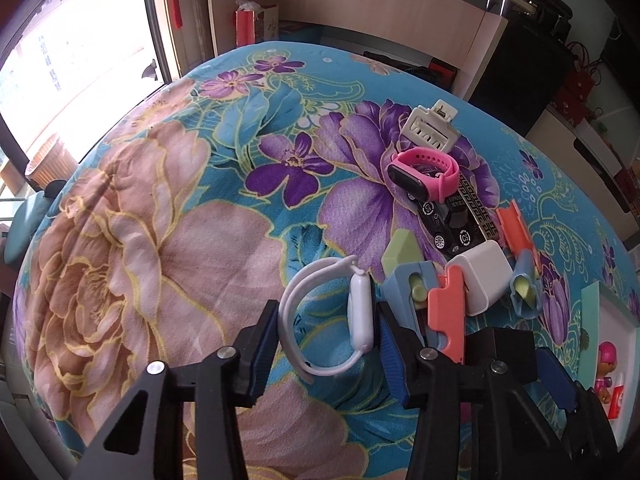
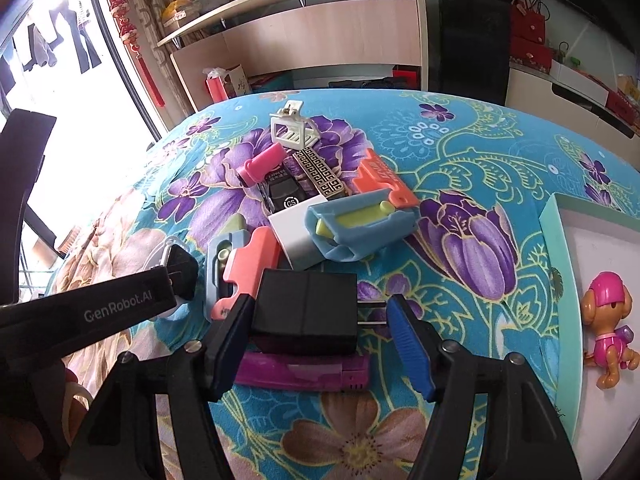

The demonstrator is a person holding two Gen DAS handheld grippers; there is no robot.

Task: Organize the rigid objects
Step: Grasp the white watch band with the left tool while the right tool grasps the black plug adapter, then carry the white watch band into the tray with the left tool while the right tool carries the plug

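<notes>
A white smartwatch (image 1: 362, 312) lies on the flowered bedspread (image 1: 160, 240), its strap looping to the left. My left gripper (image 1: 326, 340) straddles it, one pad against the strap and the other against the watch body; its arm also shows in the right wrist view (image 2: 120, 304). A black plug charger (image 2: 306, 308) sits between the fingers of my right gripper (image 2: 316, 340). One pad touches the charger's body and the other meets the tips of its prongs (image 2: 372, 312). A purple lighter-like item (image 2: 300, 372) lies under the charger.
Behind the grippers lies a heap: a pink watch (image 1: 424, 172), a white hair clip (image 1: 430, 126), a black toy-car card (image 1: 452, 220), a white cube charger (image 1: 484, 276) and blue, green and coral plastic pieces (image 2: 360, 228). A teal-rimmed white tray (image 2: 556, 264) at the right holds a toy pup (image 2: 608, 328).
</notes>
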